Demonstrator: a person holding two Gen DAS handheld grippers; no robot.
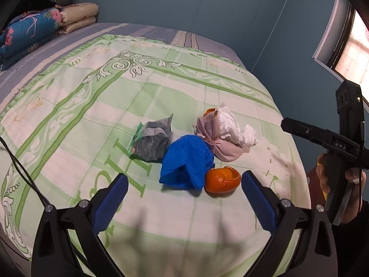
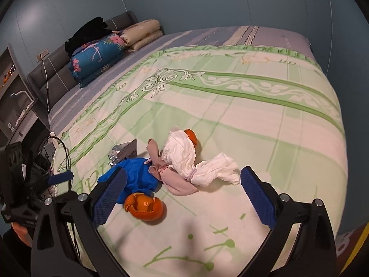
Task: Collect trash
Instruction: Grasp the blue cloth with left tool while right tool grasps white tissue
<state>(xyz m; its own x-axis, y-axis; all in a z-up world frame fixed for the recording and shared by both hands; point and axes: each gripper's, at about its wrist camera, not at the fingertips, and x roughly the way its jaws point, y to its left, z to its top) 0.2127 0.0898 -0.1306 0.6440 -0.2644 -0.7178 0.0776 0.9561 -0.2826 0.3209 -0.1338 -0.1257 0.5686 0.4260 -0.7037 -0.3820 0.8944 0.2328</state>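
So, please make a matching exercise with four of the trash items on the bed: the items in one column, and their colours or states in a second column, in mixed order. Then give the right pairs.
Column 1:
1. plastic bag
2. orange peel
3. snack wrapper
4. tissue

Column 2:
A. white, crumpled
B. grey with a green edge
C. blue, crumpled
D. hollow half-shell, nearest the left gripper

Pairs: 1-C, 2-D, 3-B, 4-A
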